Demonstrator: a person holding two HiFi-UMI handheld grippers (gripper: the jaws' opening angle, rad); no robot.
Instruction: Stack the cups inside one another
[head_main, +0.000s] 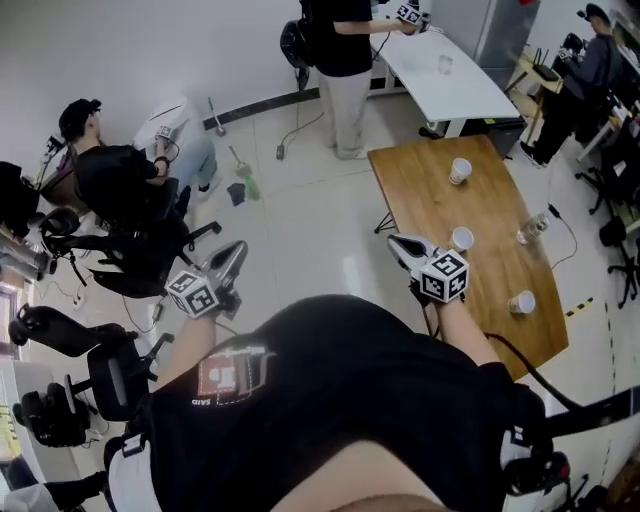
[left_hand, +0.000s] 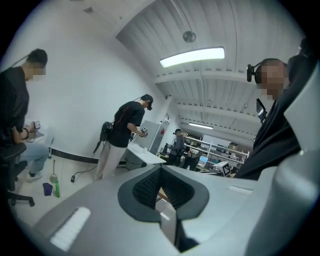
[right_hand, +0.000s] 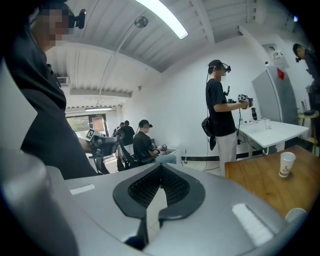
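Approach seems to be the step in hand: no cup is gripped and none is nested yet. Three paper cups stand well apart on the wooden surface: far cup, middle cup, near cup. Right claw hangs at the surface's left edge, near the middle cup but not touching it, its jaws pressed together on nothing. Left claw is off over the floor, well away from the surface, jaws likewise closed and empty. Next move calls for the right claw to spread wide, settle around one cup's wall and pinch lightly, since thin paper would likely crumple; the left claw would need to come across to steady the receiving cup
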